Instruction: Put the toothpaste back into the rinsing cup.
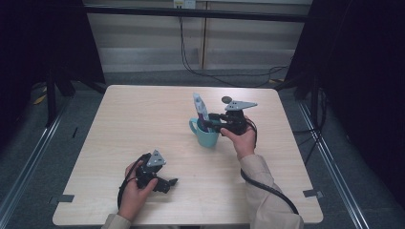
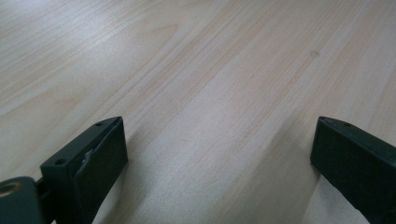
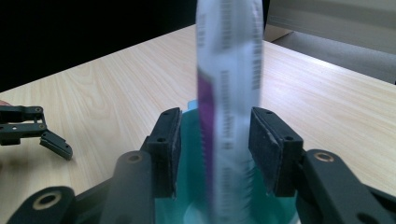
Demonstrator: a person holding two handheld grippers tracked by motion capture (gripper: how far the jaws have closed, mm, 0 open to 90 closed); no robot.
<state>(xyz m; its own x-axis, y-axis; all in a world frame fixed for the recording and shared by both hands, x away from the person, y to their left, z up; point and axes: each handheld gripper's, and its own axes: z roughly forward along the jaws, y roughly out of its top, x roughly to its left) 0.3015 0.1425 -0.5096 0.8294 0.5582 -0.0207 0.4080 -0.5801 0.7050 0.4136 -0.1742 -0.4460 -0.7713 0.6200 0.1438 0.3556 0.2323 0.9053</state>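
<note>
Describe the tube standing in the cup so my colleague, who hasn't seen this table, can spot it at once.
On the pale wooden table, look right of centre for the teal mug. Rising from it, near upright, is the tube, between the right gripper's jaws. It is flat and white, with a purple band and dark print: the tallest thing on the table.

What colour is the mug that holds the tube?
The mug is teal, or light blue-green; the high view shows it best, with the tube standing in it.
</note>
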